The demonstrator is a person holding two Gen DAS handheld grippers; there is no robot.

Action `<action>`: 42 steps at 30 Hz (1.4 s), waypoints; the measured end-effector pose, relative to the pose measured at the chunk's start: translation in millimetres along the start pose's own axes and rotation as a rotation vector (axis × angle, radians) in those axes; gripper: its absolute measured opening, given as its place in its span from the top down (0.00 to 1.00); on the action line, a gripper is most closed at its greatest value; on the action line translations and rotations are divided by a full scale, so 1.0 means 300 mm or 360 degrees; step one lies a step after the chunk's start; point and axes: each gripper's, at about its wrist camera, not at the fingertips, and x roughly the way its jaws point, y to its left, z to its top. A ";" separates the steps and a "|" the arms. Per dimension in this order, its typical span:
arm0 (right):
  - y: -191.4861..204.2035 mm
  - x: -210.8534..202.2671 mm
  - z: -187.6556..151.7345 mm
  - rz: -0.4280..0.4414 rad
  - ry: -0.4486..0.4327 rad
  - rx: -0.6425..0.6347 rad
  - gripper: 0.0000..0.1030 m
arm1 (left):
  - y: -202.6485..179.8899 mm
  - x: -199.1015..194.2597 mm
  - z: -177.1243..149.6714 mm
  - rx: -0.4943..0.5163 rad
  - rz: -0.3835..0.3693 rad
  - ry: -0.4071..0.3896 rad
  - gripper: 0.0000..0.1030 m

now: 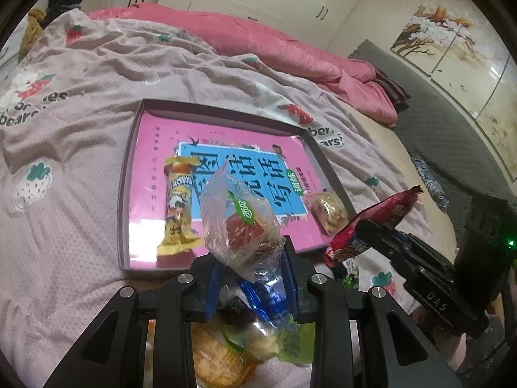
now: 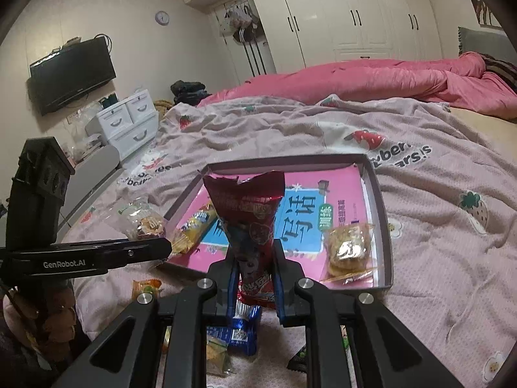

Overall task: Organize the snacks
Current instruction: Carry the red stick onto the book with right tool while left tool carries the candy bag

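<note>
While the shallow box lid (image 1: 129,174) lies flat on the strawberry-print blanket (image 1: 80,103), its floor is lined with a pink book (image 1: 155,148) that carries a blue title panel. Inside the lid, a yellow wrapped snack bar (image 1: 178,207) lies lengthwise on the side toward the left gripper, and a clear pack of biscuits (image 1: 326,211) rests in the near corner at the opposite side, touching the wall there as far as the right wrist view shows.

The left gripper (image 1: 250,278) is clenched on a clear bag with a green label (image 1: 237,220) holding a reddish-brown piece, lifted in front of the lid's near edge. The right gripper (image 2: 253,278) is clamped tight on a red snack packet (image 2: 250,220), held upright with its torn top up, also just before the near edge of the lid.

On the blanket below the grippers lies a loose heap of snacks: a blue wrapped pack (image 2: 244,329), an orange packet (image 2: 145,287) and some yellowish-green ones whose contents are too blurred to name. A pink quilt (image 2: 371,77) is bunched along the far side of the bed.
</note>
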 end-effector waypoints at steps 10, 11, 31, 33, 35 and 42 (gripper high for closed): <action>-0.045 0.012 0.027 -0.0039 -0.0041 0.0048 0.82 | 0.027 0.048 0.025 0.0007 0.0048 -0.0013 0.67; -0.047 0.014 0.028 -0.0040 -0.0041 0.0048 0.82 | 0.031 0.055 0.026 0.0010 0.0053 -0.0008 0.67; -0.065 0.056 0.035 -0.0059 0.0008 0.0062 0.82 | 0.016 0.126 0.019 0.0112 0.0170 0.0061 0.67; -0.066 0.064 0.032 -0.0061 0.0021 0.0065 0.82 | 0.019 0.132 0.018 0.0109 0.0173 0.0071 0.67; -0.068 0.075 0.029 -0.0051 0.0045 0.0067 0.82 | 0.019 0.136 0.018 0.0110 0.0172 0.0079 0.67; -0.068 0.118 0.022 -0.0051 0.0101 0.0054 0.82 | 0.022 0.158 0.017 0.0110 0.0186 0.0111 0.67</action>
